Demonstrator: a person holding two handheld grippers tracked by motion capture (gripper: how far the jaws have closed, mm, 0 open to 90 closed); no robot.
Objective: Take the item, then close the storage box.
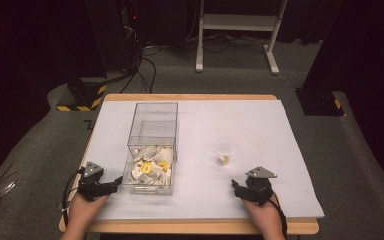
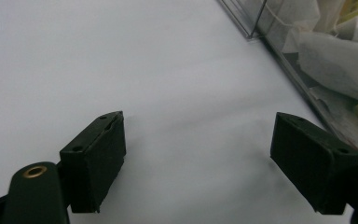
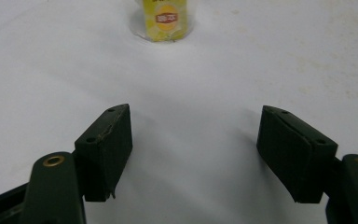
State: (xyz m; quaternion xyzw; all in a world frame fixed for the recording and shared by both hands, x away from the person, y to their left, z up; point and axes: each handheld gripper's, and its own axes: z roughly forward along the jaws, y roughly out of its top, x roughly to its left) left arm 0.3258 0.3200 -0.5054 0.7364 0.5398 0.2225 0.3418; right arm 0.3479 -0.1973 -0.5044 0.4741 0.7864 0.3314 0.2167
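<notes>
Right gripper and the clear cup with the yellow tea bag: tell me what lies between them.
Nothing: in the right gripper view, bare white table cover runs from the open right gripper up to the clear cup. The high view shows the same bare stretch.

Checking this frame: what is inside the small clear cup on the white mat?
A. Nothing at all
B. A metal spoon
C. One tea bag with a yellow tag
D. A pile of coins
C: the clear cup holds one tea bag, whose yellow tag the right gripper view shows up close.
</notes>
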